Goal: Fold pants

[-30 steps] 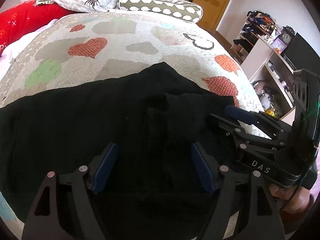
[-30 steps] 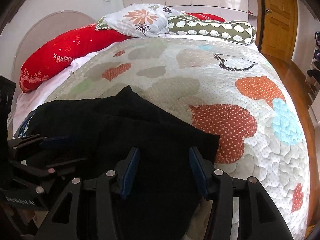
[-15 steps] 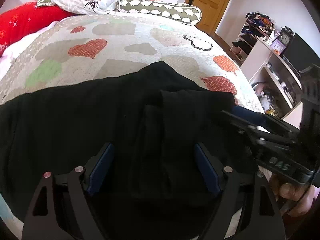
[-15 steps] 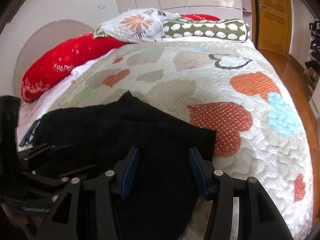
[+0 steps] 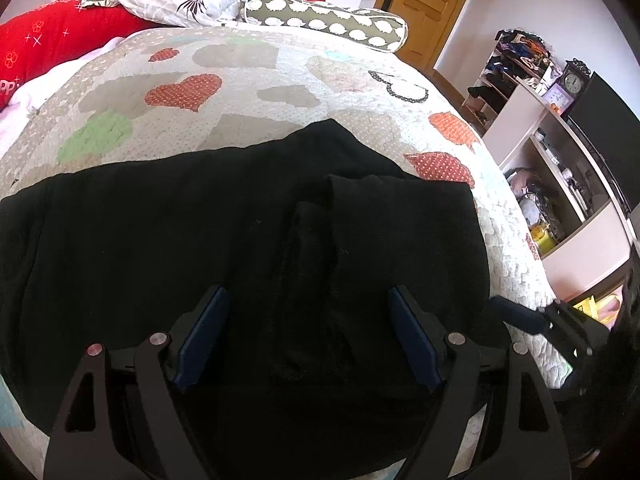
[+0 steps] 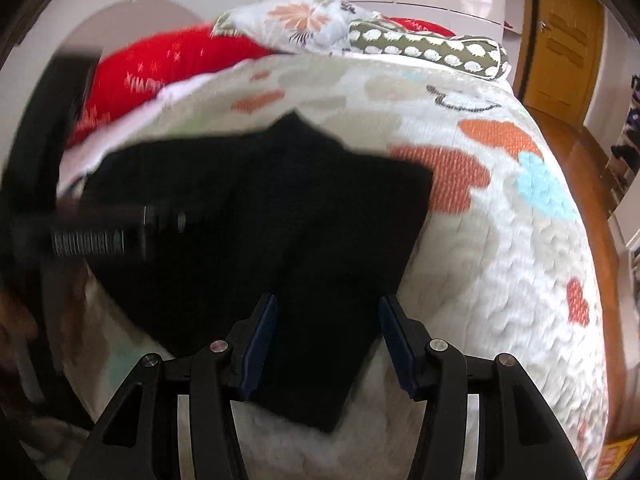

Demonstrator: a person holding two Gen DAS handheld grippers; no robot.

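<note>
Left wrist view shows the black pants (image 5: pixel 224 240) lying across the near end of the bed (image 5: pixel 280 80), on its heart-patterned quilt, with my left gripper (image 5: pixel 308 340) over them, jaws spread wide and holding nothing. At the right edge my right gripper (image 5: pixel 520 316) pokes in beside the pants. Open shelves (image 5: pixel 548 168) past the bed hold heaped clothes at the top, a small clock (image 5: pixel 573 82) and jumbled things lower down that I cannot make out. On the red pillow (image 5: pixel 44 48) only the letters "PP" show, cut off by the edge. From the right wrist, my right gripper (image 6: pixel 328 336) hangs over the pants' near corner, jaws spread, gripping nothing; that pillow's writing is too blurred to read there.
</note>
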